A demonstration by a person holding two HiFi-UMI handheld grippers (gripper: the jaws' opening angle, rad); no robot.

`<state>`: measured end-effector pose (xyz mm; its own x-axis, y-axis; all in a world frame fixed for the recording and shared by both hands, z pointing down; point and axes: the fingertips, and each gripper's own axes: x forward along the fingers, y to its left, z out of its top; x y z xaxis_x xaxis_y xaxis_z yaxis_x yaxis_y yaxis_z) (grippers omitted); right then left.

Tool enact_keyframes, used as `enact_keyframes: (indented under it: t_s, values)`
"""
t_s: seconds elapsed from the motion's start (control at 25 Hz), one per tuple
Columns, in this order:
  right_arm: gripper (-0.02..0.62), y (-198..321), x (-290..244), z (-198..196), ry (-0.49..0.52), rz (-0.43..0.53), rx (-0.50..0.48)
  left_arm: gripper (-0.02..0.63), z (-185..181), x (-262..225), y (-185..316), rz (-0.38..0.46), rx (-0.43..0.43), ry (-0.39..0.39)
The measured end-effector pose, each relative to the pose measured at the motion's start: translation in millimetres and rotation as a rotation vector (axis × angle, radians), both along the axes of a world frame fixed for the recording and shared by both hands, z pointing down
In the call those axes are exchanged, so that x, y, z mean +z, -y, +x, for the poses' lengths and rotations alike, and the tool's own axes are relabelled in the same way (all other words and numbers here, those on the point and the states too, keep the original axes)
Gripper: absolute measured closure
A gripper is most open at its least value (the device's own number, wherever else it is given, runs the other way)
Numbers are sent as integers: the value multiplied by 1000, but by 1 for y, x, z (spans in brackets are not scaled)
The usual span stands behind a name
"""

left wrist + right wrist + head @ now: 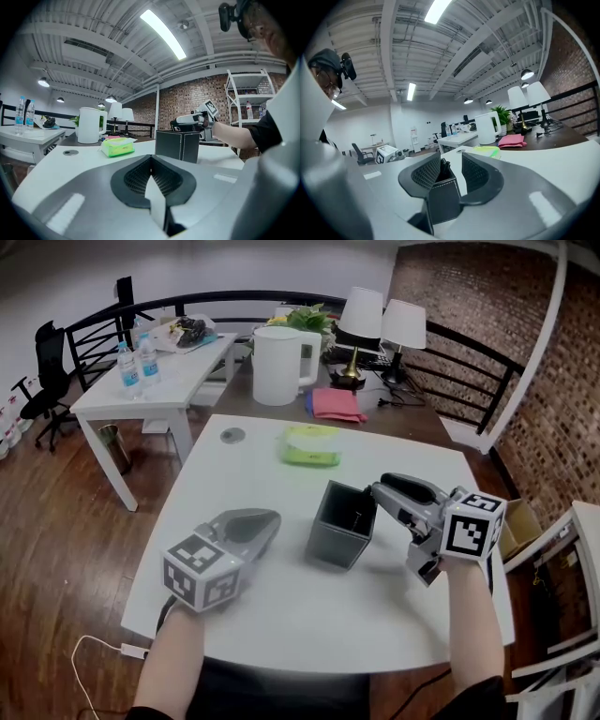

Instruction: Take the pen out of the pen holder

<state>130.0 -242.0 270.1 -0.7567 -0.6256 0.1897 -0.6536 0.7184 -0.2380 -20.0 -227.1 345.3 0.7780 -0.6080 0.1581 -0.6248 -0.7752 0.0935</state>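
Both jaws of the right gripper (pixel 378 491) are standing wide apart, holding nothing, flanking the pen (pixel 442 168) poking up inside the pen holder (pixel 339 526) (dark against dark). I'd be closing on the pen alone, not the pen holder too. The left gripper (pixel 270 520) is idling shut, empty.

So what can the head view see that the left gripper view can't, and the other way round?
Only the head view: the left gripper from outside, the open top of the pen holder, and the wooden floor with a white cable. Only the left gripper view: that gripper's own jaws, closed together with nothing between them, the ceiling strip light, and a white shelf rack. Both: the white table, the pen holder, the green pack, the white jug, and the right gripper by the holder.
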Motion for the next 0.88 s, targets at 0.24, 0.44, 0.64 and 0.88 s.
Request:
enact_keyframes:
  t_s: [0.24, 0.44, 0.64, 0.88]
  values:
    - [442, 2, 13, -14, -5, -66, -60, 606, 2, 0, -1, -2, 0, 2]
    - [490, 3, 20, -21, -83, -42, -60, 606, 1, 0, -1, -3, 5, 0]
    - [534, 0, 10, -23, -62, -2, -63, 606, 1, 1, -1, -2, 6, 2]
    - [537, -7, -37, -11, 27, 98, -20, 606, 1, 0, -2, -3, 8, 0]
